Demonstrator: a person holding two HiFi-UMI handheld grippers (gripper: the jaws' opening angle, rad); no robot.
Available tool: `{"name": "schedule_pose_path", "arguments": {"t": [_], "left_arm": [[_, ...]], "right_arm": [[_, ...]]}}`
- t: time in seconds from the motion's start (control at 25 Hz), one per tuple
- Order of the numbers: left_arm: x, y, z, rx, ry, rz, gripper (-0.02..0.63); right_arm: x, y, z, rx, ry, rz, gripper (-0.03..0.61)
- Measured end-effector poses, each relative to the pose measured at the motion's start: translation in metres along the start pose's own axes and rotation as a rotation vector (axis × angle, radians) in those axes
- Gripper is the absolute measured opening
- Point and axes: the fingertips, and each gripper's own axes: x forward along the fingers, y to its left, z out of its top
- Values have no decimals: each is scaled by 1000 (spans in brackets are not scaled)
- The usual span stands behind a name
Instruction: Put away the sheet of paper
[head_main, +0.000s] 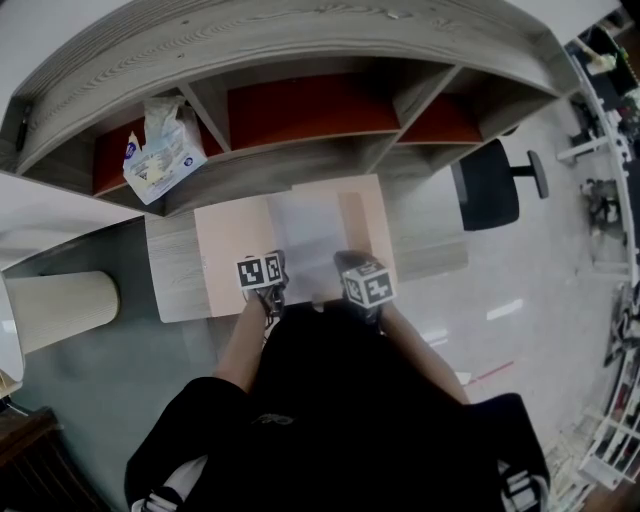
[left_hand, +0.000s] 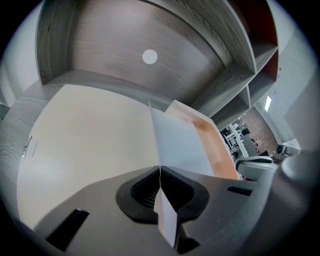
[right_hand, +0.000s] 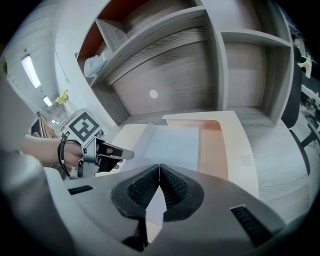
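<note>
A white sheet of paper (head_main: 305, 238) hangs over an open peach folder (head_main: 228, 250) on the grey desk. Both grippers hold its near edge. My left gripper (head_main: 276, 266) is shut on the sheet's near left corner, and the paper (left_hand: 176, 145) stands on edge out of its closed jaws (left_hand: 160, 172). My right gripper (head_main: 348, 266) is shut on the near right corner, with the paper (right_hand: 170, 142) running forward from its jaws (right_hand: 159, 169). In the right gripper view the left gripper (right_hand: 114, 153) shows beside the sheet. The folder's orange inner side (right_hand: 212, 145) lies under the paper.
A curved wooden shelf unit (head_main: 300, 150) with red-backed compartments stands behind the desk. A tissue pack (head_main: 160, 152) sits in its left compartment. A cream cylinder (head_main: 62, 306) is at the left, and a black office chair (head_main: 490, 185) at the right.
</note>
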Motion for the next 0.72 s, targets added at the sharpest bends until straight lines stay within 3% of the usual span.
{"name": "schedule_pose_path", "arguments": {"t": [0.72], "left_arm": [[10, -22, 8, 21, 33, -19, 49]], "right_arm": [[-7, -11, 11, 16, -19, 6, 19]]}}
